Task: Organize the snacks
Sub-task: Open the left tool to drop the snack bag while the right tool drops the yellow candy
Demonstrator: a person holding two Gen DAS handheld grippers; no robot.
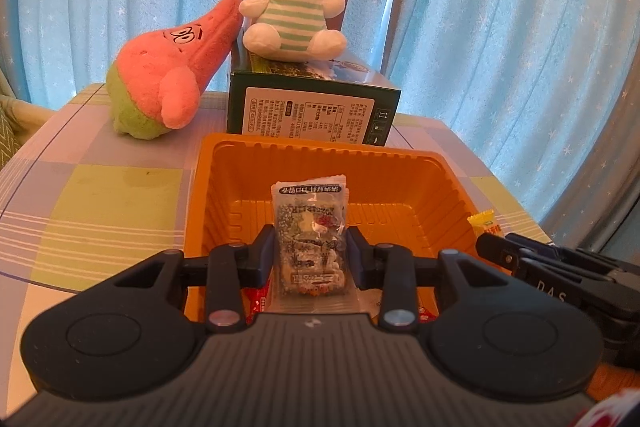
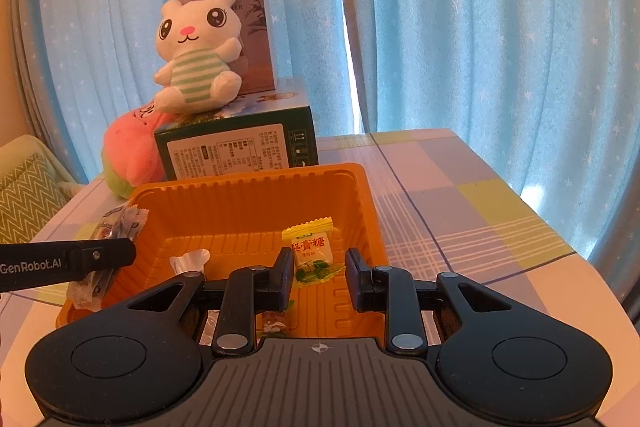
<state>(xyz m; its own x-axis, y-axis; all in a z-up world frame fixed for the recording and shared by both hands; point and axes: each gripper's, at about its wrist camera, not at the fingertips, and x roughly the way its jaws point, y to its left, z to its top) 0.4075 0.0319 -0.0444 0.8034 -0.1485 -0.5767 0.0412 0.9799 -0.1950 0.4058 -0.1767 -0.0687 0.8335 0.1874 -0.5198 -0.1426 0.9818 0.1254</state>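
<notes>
Snacks belong in the orange tray (image 1: 224, 195). Left tool (image 1: 310, 259) clamps a clear speckled packet (image 1: 310, 247) above the tray's near edge, long axis pointing away. Right tool (image 2: 318, 277) stands narrow; whether it pinches the yellow candy (image 2: 312, 251) above the tray floor, I cannot tell.

Left gripper (image 1: 311, 255) jaws clamp clear snack packet (image 1: 310, 243) above orange tray (image 1: 400, 183).

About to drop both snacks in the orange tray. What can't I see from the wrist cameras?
Near floor of the orange tray and the wrappers lying there: both views, covered by the left tool and right tool bodies.
The pink plush: right wrist view, mostly behind the green box.
Its label: both views, print too small.
</notes>
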